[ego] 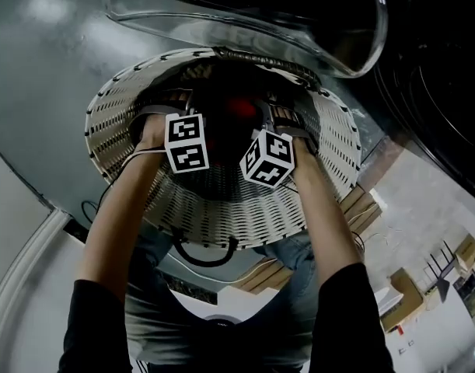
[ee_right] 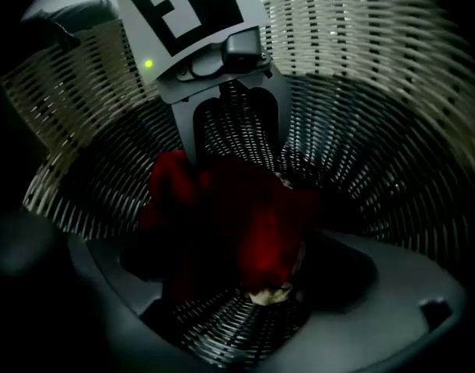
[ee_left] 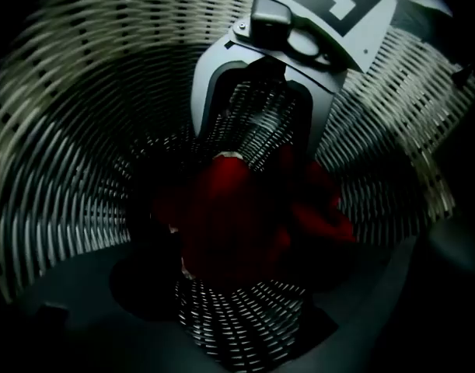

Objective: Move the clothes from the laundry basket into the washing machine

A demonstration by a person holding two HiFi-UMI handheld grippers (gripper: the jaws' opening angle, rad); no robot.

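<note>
A red garment [ego: 239, 107] lies bunched at the bottom of the white wicker laundry basket [ego: 221, 212]. Both grippers reach steeply down into the basket, their marker cubes side by side, the left cube [ego: 185, 142] and the right cube [ego: 268, 158]. My left gripper [ee_left: 237, 317] is open, its grey jaws wide apart to either side of the red garment [ee_left: 237, 224], with no pad pressing on it. My right gripper [ee_right: 237, 325] is open too, straddling the same garment [ee_right: 237, 224]. A pale patch shows at the cloth's lower edge. The fingertips are hidden in the head view.
The washing machine's glass door [ego: 245, 14] hangs open just beyond the basket's far rim, and the dark drum opening [ego: 439, 76] is at the upper right. The basket's walls close in around both grippers. The person's legs stand below the basket.
</note>
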